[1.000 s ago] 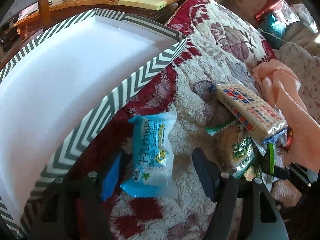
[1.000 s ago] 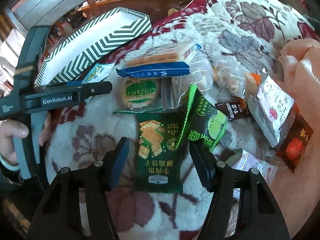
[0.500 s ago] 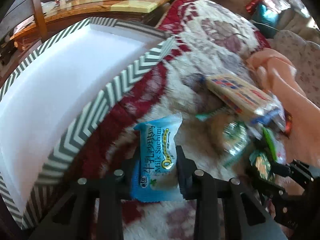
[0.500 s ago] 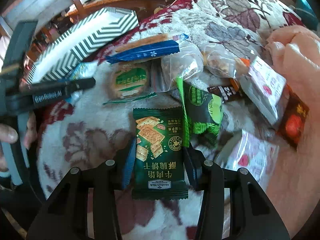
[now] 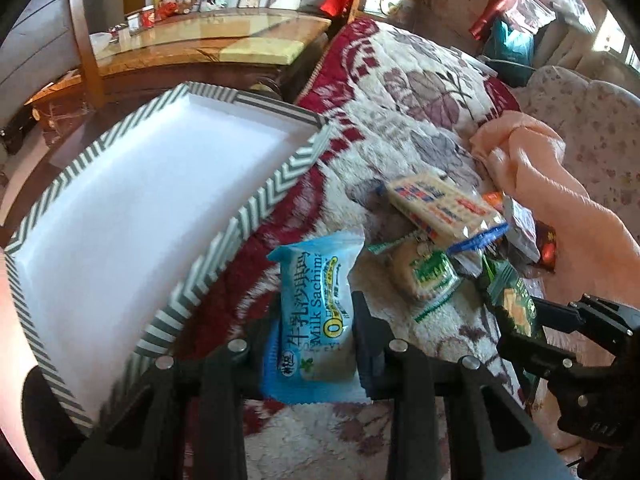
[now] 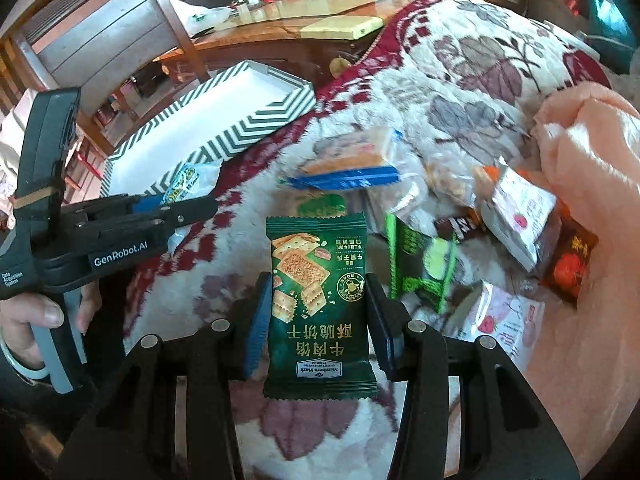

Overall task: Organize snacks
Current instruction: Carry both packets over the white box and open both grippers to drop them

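My left gripper [image 5: 316, 320] is shut on a light blue Milk Sachima packet [image 5: 316, 304], held off the blanket just right of the chevron-edged white tray [image 5: 240, 220]. In the right wrist view my right gripper [image 6: 318, 308] is shut on a dark green cracker packet [image 6: 320, 304], lifted above the floral blanket [image 6: 460, 80]. The left gripper also shows in the right wrist view [image 6: 204, 206], with the blue packet [image 6: 188, 180] sticking out near the tray [image 6: 256, 128]. The right gripper body appears at the left view's right edge, holding the green packet [image 5: 516, 308].
A pile of snacks lies on the blanket: a long cracker pack [image 5: 440, 208], a green-labelled round biscuit [image 5: 424, 272], a green pouch [image 6: 424, 264], white and red packets [image 6: 520, 216]. A peach cloth [image 6: 580, 160] lies at the right. A wooden table [image 6: 300, 12] stands behind.
Both grippers closed on their packets, the left on the blue one and the right on the green one, then lifted them off the blanket.
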